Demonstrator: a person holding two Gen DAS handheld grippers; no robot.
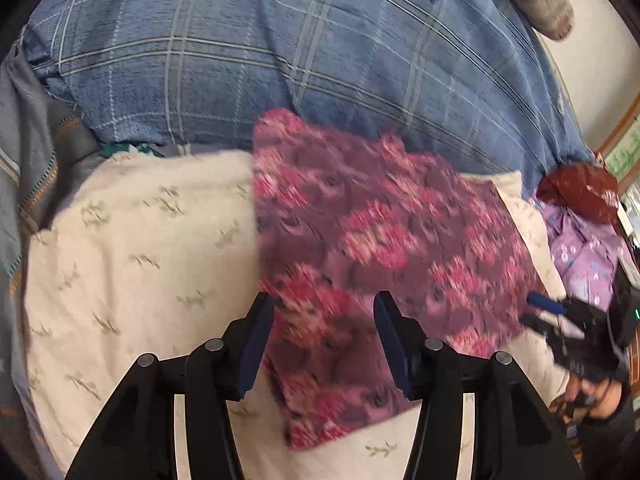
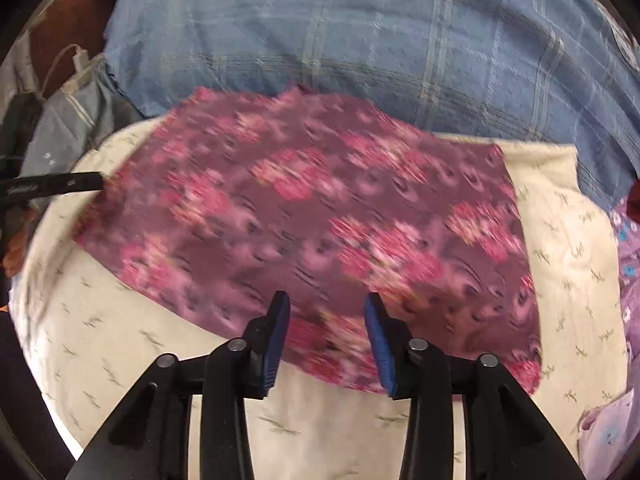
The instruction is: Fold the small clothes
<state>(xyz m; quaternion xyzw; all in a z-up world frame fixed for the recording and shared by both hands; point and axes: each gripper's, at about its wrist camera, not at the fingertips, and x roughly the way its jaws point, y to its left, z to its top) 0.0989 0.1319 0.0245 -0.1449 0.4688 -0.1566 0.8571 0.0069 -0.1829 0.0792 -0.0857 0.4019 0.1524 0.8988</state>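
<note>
A purple cloth with pink flowers (image 1: pixel 384 248) lies flat on a cream cushion with a small leaf print (image 1: pixel 132 248). My left gripper (image 1: pixel 324 308) hovers over the cloth's near left part, open, with nothing pressed between its blue pads. At the cloth's right edge in this view, the right gripper (image 1: pixel 538 312) comes in low. The right wrist view shows the same cloth (image 2: pixel 312 216) spread across the cushion (image 2: pixel 568 248). My right gripper (image 2: pixel 326 308) stands open over the cloth's near edge. The left gripper (image 2: pixel 80 184) shows as a dark bar at the cloth's left corner.
A blue checked blanket (image 1: pixel 304 52) fills the far side behind the cushion. Lilac flowered clothes (image 1: pixel 584 256) and a dark red cloth (image 1: pixel 576 192) lie to the right. Grey cloth (image 1: pixel 28 184) lies at the left. A hand (image 1: pixel 592 396) holds the right gripper.
</note>
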